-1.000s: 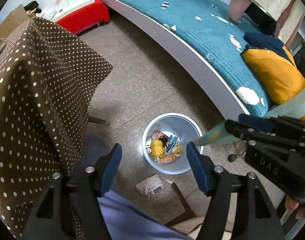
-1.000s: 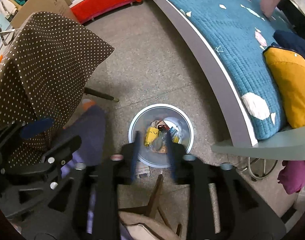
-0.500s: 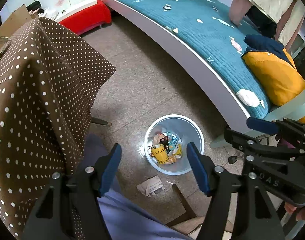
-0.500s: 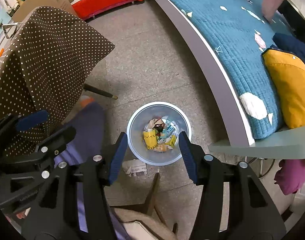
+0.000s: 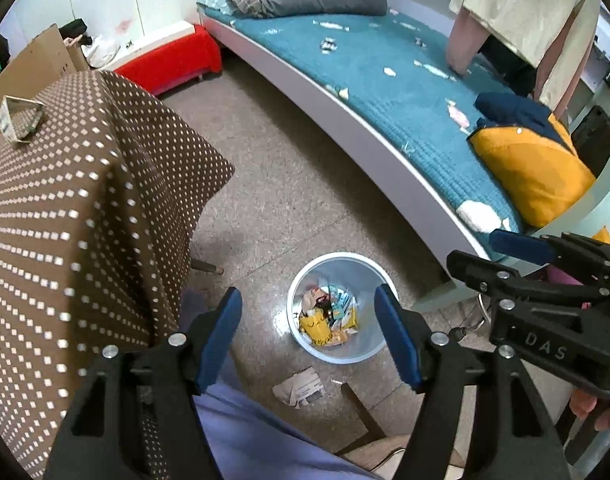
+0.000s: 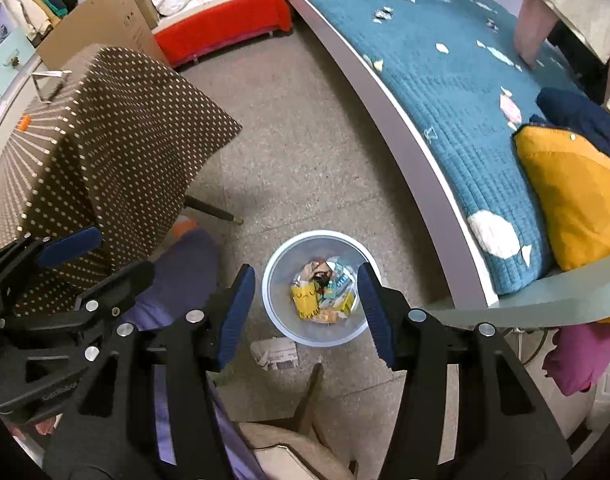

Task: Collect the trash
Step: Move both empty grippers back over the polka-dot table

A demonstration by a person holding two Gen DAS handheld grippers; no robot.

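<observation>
White bin on the floor already holds wrappers; crumpled paper lies just beside its near rim, uncollected. Left gripper and right gripper hang above, jaws apart, empty. Scraps on the bed may remain too.
</observation>
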